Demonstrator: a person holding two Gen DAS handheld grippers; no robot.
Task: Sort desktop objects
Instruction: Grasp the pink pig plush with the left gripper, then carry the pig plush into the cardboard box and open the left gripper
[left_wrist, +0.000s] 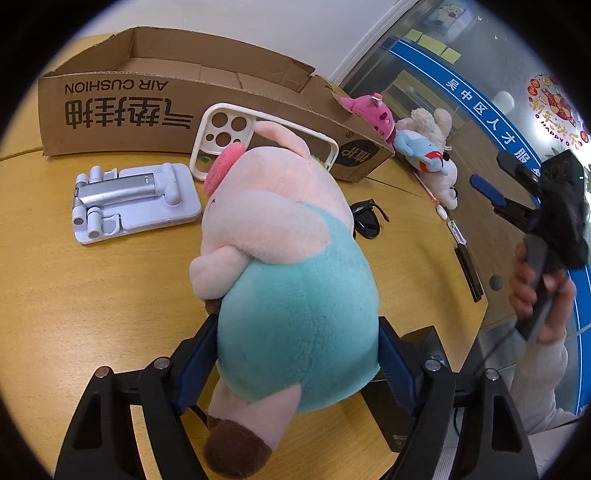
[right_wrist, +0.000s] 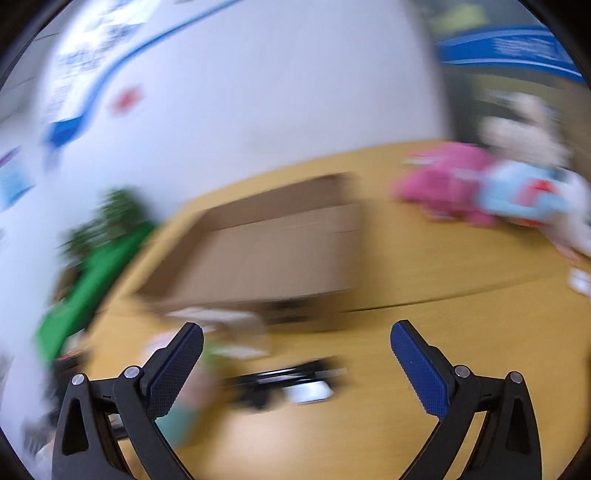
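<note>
My left gripper (left_wrist: 295, 354) is shut on a pink pig plush in a teal dress (left_wrist: 280, 266) and holds it above the wooden table (left_wrist: 92, 295). Its blue pads press both sides of the plush body. My right gripper (right_wrist: 295, 354) is open and empty; it also shows in the left wrist view (left_wrist: 495, 184), held by a hand at the right. A cardboard box (left_wrist: 166, 96) lies at the back. The right wrist view is blurred by motion; the box (right_wrist: 266, 251) and the plush pile (right_wrist: 480, 192) still show.
A white phone case (left_wrist: 221, 136) leans on the box. A white folding stand (left_wrist: 129, 199) lies left. Sunglasses (left_wrist: 367, 221), a pink plush (left_wrist: 373, 110), a white and blue plush (left_wrist: 428, 147) and a pen-like tool (left_wrist: 465, 254) lie right. A black box (left_wrist: 424, 369) sits under the gripper.
</note>
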